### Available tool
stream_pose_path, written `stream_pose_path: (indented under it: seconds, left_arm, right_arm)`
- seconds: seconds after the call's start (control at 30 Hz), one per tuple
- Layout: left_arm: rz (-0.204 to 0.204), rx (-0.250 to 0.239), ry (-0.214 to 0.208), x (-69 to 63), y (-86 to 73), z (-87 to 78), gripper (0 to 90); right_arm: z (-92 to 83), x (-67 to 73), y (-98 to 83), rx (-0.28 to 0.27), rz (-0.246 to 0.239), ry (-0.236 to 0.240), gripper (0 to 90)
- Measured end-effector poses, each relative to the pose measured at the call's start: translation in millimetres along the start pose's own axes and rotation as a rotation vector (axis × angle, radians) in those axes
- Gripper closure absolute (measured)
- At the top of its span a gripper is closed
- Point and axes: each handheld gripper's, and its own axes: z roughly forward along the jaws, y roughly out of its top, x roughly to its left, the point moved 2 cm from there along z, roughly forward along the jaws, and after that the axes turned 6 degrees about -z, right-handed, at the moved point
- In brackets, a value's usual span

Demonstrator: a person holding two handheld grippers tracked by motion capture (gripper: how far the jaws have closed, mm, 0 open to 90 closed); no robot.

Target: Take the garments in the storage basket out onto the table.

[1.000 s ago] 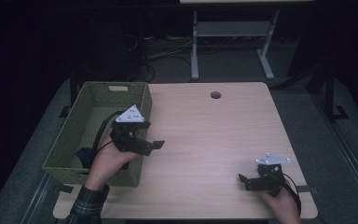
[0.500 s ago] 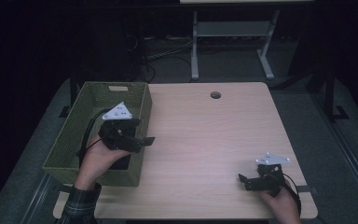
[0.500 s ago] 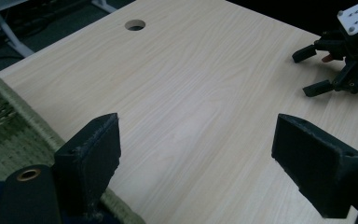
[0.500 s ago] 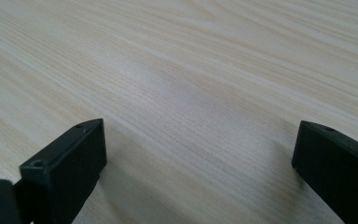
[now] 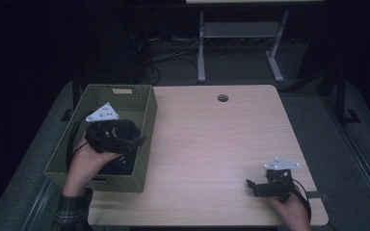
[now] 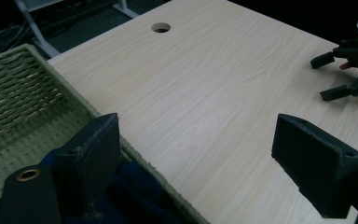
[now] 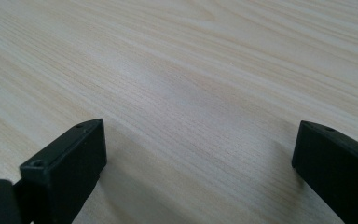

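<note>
Both grippers gape wide and empty: left gripper (image 5: 137,141) over the basket (image 5: 147,115), seemingly above dark cloth (image 6: 135,196); right gripper (image 5: 251,186) on the table (image 5: 212,139).

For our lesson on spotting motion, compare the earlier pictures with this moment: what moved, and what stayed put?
The left hand-held gripper moved left, from over the table's edge to above the green woven basket, jaws open over dark blue cloth. Nothing was grasped or released. The right hand-held gripper, basket and table stayed put.

Light wooden table (image 5: 212,144); green woven basket (image 5: 144,126) at left edge.
</note>
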Motion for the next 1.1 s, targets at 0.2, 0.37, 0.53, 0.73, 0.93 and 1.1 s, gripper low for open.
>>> stream_pose_path:
  seconds: [0.2,0.37,0.53,0.73,0.93,1.1]
  left_arm:
    - [-0.009,-0.005,0.034,8.9,-2.5,-11.1,14.9]
    - [-0.03,-0.017,0.062,17.3,-6.2,-20.8,15.0]
    - [-0.051,-0.024,0.085,26.0,-10.3,-26.3,14.9]
    - [-0.071,0.007,0.109,36.4,-18.7,-22.3,14.9]
    - [-0.082,0.054,0.114,42.0,-27.3,-14.3,14.9]
    - [-0.098,0.076,0.118,46.3,-34.4,-8.2,14.7]
  right_arm:
    - [0.0,0.0,0.0,0.0,0.0,0.0,2.6]
    - [0.0,0.0,0.0,0.0,0.0,0.0,2.6]
    - [-0.1,0.0,0.0,0.0,0.0,0.001,2.6]
    - [0.0,0.1,0.0,0.0,0.0,0.003,2.6]
    - [0.0,-0.1,0.0,-0.001,-0.002,0.002,2.6]
    - [0.1,0.0,0.0,0.0,0.0,0.002,2.6]
